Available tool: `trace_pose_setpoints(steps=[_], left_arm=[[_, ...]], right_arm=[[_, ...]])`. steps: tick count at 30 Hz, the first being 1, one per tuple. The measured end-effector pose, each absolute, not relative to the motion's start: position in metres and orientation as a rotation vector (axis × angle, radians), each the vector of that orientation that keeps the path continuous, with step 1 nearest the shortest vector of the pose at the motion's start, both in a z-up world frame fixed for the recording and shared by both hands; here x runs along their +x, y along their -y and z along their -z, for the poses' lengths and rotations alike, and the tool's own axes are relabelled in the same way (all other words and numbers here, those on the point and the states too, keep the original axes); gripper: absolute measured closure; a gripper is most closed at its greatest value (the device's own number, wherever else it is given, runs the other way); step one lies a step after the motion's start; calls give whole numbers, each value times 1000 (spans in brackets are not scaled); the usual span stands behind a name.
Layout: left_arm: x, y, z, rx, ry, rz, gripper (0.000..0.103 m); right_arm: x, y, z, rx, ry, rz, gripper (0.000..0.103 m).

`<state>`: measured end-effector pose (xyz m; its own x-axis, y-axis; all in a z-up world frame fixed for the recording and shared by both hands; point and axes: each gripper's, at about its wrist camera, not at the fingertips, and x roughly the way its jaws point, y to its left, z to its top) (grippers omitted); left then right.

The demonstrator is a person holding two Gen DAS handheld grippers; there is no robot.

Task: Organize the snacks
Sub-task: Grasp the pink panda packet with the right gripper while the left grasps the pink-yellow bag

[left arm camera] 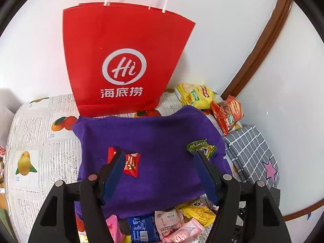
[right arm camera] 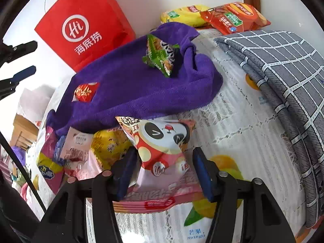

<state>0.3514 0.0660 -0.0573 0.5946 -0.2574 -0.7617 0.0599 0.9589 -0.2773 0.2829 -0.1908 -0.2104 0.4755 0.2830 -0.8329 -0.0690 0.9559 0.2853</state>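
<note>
Above purple towel (left arm camera: pixel 154 141): left gripper (left arm camera: pixel 160 158) wide, empty; right gripper (right arm camera: pixel 165 158) straddling panda packet (right arm camera: pixel 162 141), unclamped.

Purple towel (left arm camera: pixel 149 141), red bag (left arm camera: pixel 121 40) (white logo) — grey-checked cloth (right arm camera: pixel 283 77)

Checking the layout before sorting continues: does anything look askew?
Yes. The purple towel lies rumpled, its right corner bunched into folds, and overlaps the snack pile's edge, so packets may hide beneath it.
</note>
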Motion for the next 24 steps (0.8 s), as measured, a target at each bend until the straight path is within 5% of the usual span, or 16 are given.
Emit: trace_pose_setpoints(steps=[4,24], left_arm=[[351,-70,55,-234,-915,185,35],[293,-95,83,-242,-988,36,35]], right_arm=[[277,190,208,225,-1048,-243,58],[191,214,188,168,-932,-256,59]])
